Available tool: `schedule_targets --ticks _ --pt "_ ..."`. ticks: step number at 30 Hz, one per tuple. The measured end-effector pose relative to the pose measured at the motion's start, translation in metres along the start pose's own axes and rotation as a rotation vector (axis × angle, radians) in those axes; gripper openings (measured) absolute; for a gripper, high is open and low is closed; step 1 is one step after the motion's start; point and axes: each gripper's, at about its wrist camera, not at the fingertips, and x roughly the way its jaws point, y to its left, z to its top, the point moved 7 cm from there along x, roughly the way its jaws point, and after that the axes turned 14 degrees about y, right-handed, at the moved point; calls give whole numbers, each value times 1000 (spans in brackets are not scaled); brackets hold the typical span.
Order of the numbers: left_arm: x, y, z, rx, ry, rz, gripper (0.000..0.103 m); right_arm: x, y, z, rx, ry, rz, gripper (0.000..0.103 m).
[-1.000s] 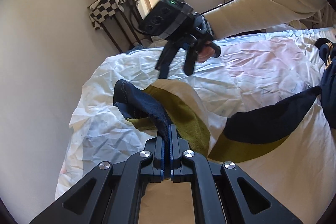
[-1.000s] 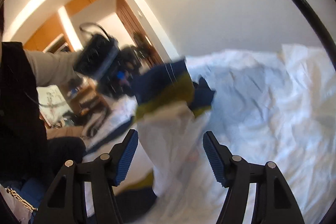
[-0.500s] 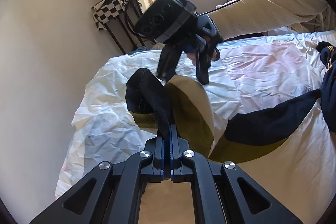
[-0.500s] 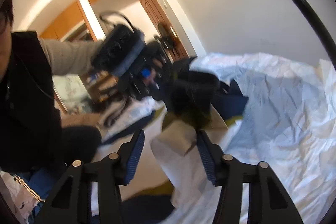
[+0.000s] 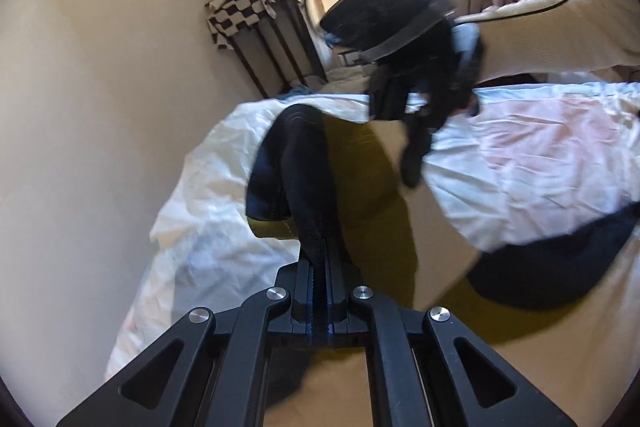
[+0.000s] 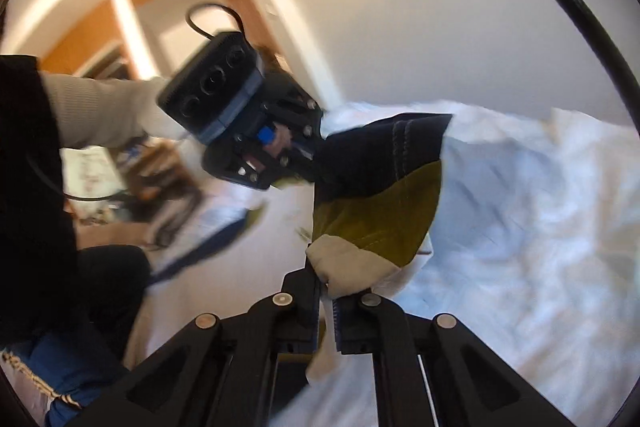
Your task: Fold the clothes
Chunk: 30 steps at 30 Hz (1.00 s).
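Note:
A garment in navy, olive and cream lies partly lifted over a bed with a white sheet. In the left wrist view my left gripper is shut on a navy fold of it. The jaws are starting to ease open, and the cloth is still pinched between them. My right gripper is closing on the cream part of the garment, its pads pressing the cloth. In the right wrist view the left gripper grips the navy end close above. The right gripper points down at the garment, blurred.
A beige wall runs along the bed's left side. A dark stand with a checkered cloth stands beyond the bed. A person's cream sleeve reaches in from the right. More dark clothing lies on the bed at right.
My right gripper has shut on the cream part of the garment, having been wide open around it. The left gripper has lifted the navy fold toward the right gripper.

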Motion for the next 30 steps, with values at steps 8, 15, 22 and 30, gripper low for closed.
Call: schedule_targets --ticks 8,15,22,30 --pt "88 10 44 -23 31 78 7 -13 -33 -24 182 63 -271 10" --pt "169 13 34 -66 194 166 18 -16 -73 -57 376 84 -490 51" --pt "123 64 12 -451 94 1 79 -15 -56 -94 315 50 -392 72" --pt "83 10 -32 -418 82 -194 81 9 -95 -82 169 130 -360 72"
